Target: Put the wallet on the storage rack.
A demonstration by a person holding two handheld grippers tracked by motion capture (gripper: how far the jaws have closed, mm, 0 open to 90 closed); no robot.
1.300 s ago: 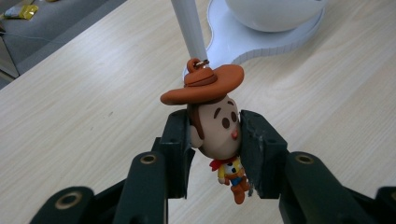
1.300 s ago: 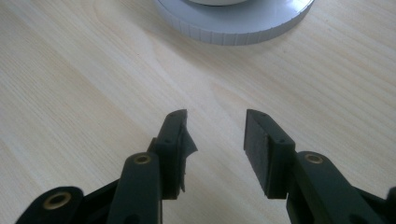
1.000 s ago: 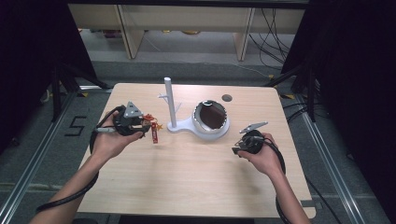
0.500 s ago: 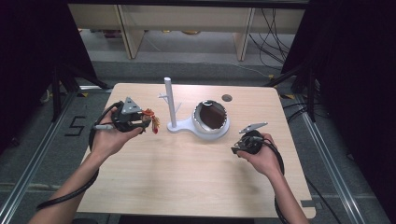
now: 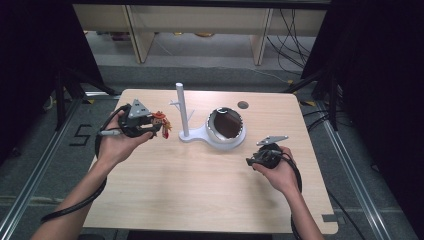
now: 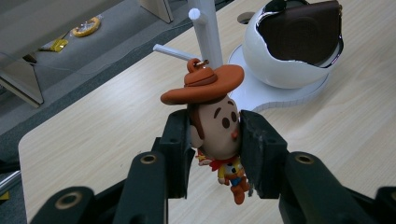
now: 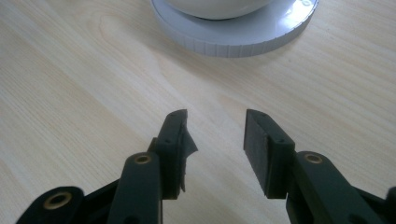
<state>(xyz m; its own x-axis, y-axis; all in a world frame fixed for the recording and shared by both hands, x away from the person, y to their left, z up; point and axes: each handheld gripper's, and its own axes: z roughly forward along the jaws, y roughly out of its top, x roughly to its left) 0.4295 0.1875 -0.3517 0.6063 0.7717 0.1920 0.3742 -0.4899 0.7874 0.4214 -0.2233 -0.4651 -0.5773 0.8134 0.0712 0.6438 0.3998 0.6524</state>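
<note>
Rubbery cowboy-figure keychain (image 6: 219, 135) sits clamped at the head in our left gripper (image 5: 152, 128), near the white peg stand (image 5: 181, 112). Its tiny loop, probably metal, could miss the peg. Our right gripper (image 7: 215, 154) rests apart, empty, over the worktop (image 5: 200, 190).

Both grippers held low, forearms apart.
Left gripper (image 6: 211, 140) has its jaws clamped; right gripper (image 7: 215, 135) has its jaws parted.

Probably lab: cables (image 5: 292, 37), framed table (image 5: 150, 200)

Cowboy figure (image 5: 161, 121) in left gripper (image 5: 150, 127)
</note>
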